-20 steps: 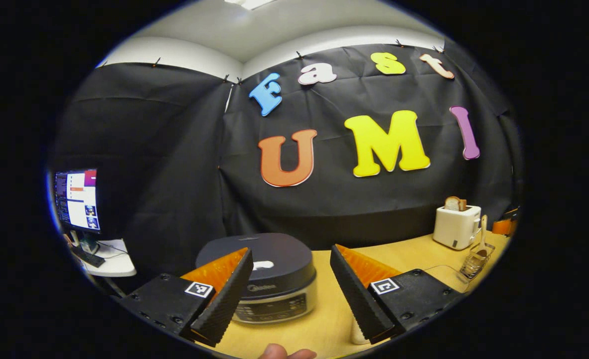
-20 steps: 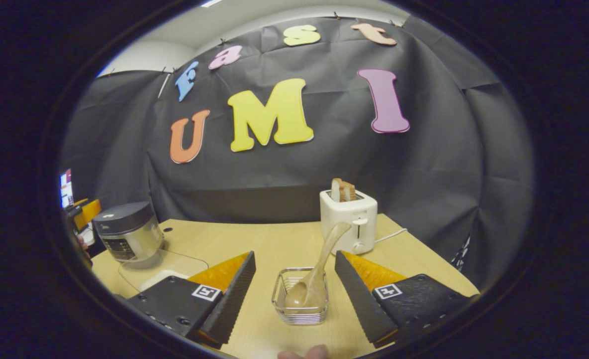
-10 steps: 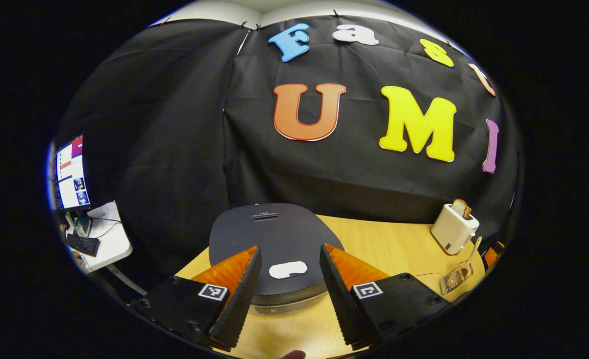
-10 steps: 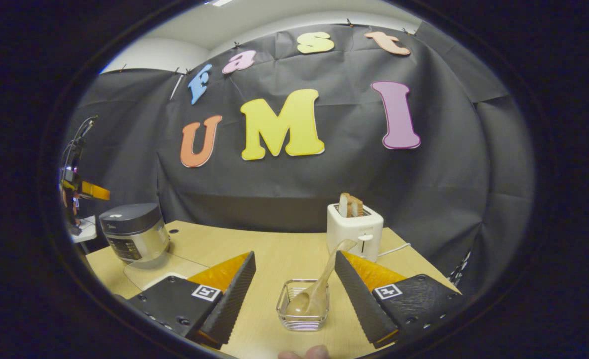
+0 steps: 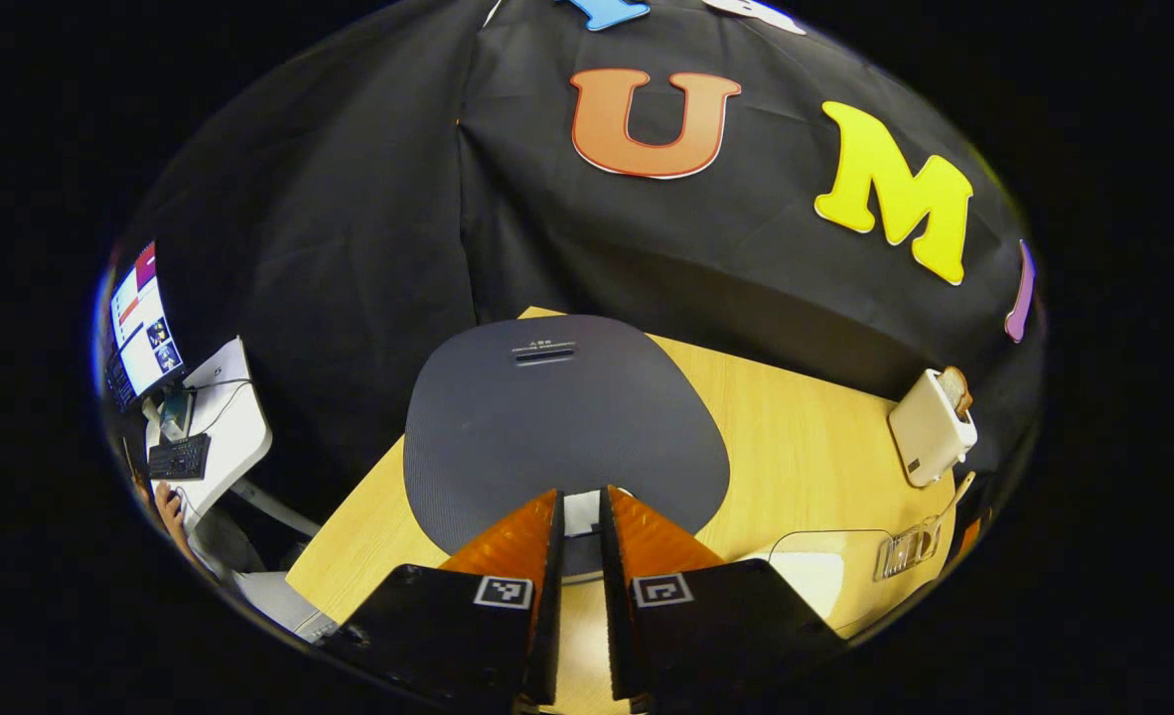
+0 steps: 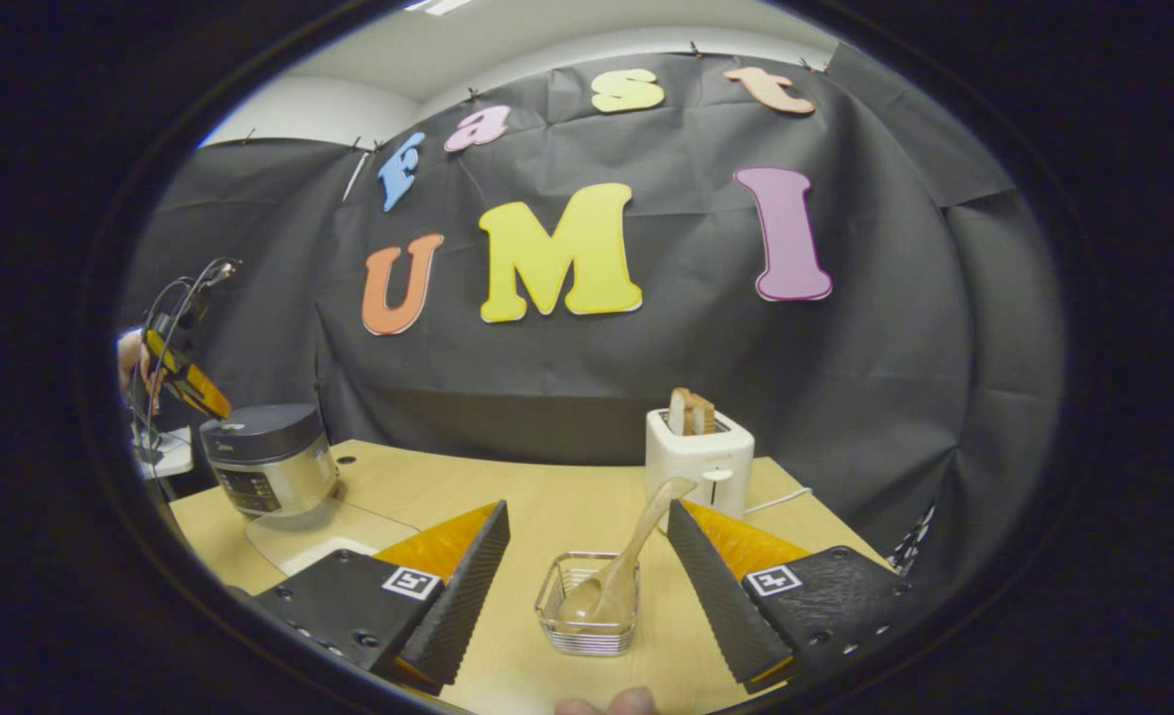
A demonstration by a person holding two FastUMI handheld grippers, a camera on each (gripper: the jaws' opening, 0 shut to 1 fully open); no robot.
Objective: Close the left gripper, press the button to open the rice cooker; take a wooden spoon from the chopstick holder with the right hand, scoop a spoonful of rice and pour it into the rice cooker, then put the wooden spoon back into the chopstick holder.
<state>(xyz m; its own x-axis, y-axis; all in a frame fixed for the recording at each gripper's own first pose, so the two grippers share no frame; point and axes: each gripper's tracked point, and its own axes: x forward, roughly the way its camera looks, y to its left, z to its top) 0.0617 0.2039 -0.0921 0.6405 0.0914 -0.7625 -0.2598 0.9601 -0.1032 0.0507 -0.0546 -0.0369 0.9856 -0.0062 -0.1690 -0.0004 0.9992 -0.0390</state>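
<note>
My left gripper (image 5: 581, 516) has its fingers nearly together now, only a thin slit between them; a moment ago they stood wide apart. It has also come down over the rice cooker (image 5: 557, 422), and the white button (image 5: 581, 512) sits right at my fingertips, at the near edge of the closed lid. I judge that the press comes next. Whether I already touch the button, I cannot tell. My right gripper (image 6: 587, 556) stays open and holds nothing. Just ahead, between its fingers, the wooden spoon (image 6: 619, 568) leans in the chopstick holder (image 6: 587, 621), the toaster (image 6: 698, 459) behind it.
</note>
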